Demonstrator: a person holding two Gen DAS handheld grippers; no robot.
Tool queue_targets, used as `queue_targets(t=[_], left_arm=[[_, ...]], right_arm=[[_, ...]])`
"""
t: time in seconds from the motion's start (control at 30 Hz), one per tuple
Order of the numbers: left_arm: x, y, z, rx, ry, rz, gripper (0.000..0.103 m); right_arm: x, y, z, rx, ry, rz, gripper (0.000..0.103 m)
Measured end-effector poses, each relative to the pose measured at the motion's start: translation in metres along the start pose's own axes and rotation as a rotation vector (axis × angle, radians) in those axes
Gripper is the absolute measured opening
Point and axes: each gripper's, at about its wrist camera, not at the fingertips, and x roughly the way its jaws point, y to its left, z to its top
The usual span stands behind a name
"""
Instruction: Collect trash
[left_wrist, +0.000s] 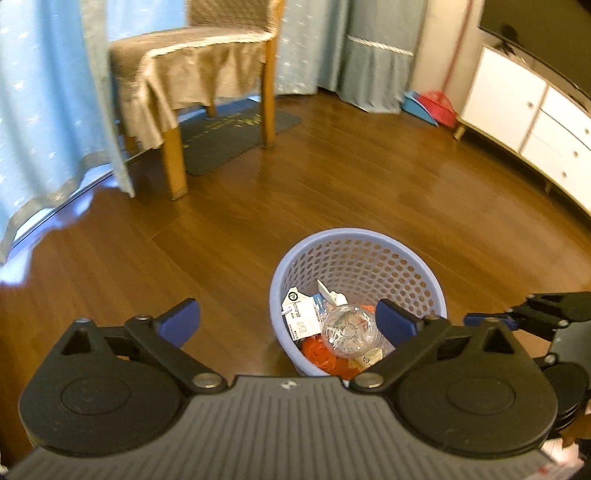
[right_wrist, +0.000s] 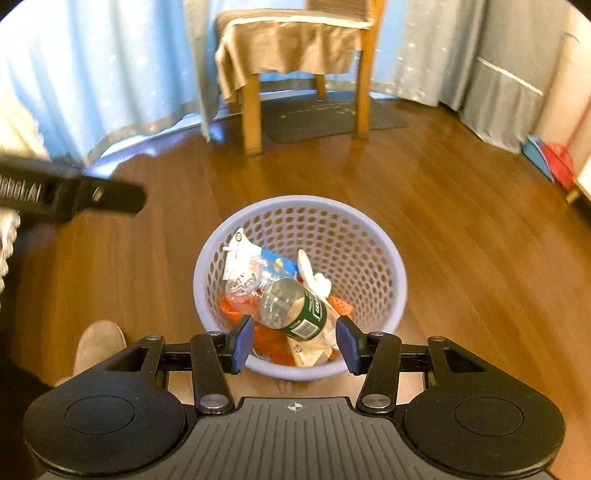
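Both claws angled down over lavender basket (right_wrist: 369, 236) on floor, left gripper (left_wrist: 288, 321) spread wide – empty, right gripper (right_wrist: 294, 341) half-open, nothing clamped, plastic bottle (right_wrist: 291, 306) lying in basket, green label and slippered foot (right_wrist: 98, 343) only in right view

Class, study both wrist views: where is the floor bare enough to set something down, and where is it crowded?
Bare floor runs between the basket and the white cabinet, and between basket and chair. Crowded: the basket's inside, filled by a plastic bottle and wrappers, and the mat under the chair.
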Motion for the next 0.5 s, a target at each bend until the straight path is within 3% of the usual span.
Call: queue_targets(t=[0.5], left_arm=[[-0.045, -0.019, -0.049, -0.15, -0.037, 0.109, 0.102]], right_arm=[[-0.068, -0.006, -0.014, 0.137, -0.011, -0.001, 0.056]])
